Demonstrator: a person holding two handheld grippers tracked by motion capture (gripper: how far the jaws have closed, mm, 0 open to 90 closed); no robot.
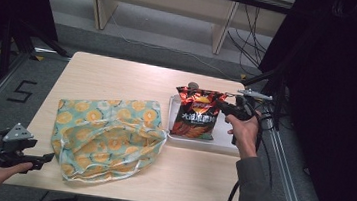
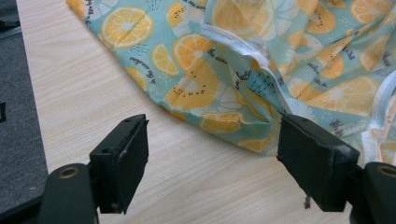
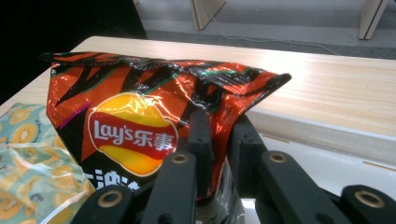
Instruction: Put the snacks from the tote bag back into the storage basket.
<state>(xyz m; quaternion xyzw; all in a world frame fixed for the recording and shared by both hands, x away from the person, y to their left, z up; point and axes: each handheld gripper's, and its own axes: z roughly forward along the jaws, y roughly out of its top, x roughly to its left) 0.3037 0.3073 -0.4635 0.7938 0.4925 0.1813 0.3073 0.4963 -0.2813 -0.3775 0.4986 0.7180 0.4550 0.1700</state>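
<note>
A red and black Lay's chip bag [image 1: 196, 113] stands upright on a white tray [image 1: 224, 138] at the table's right. My right gripper [image 1: 222, 105] comes in from the right and is shut on the bag's upper right edge. In the right gripper view the foil of the chip bag [image 3: 126, 116] fills the narrow gap between the jaws of my right gripper [image 3: 220, 135]. A teal cloth bag with orange slices [image 1: 107, 136] lies flat at the table's middle left. My left gripper [image 1: 50, 157] hovers open at the front left corner, short of the cloth bag [image 2: 261, 60]; nothing sits between its jaws [image 2: 212, 154].
The tray [image 3: 322, 154] lies close to the table's right edge. Black tripod legs [image 1: 22, 39] and dark curtains flank the table. Bare wood [image 1: 118, 76] runs along the far side. A corner of the cloth bag [image 3: 32, 158] lies just left of the chips.
</note>
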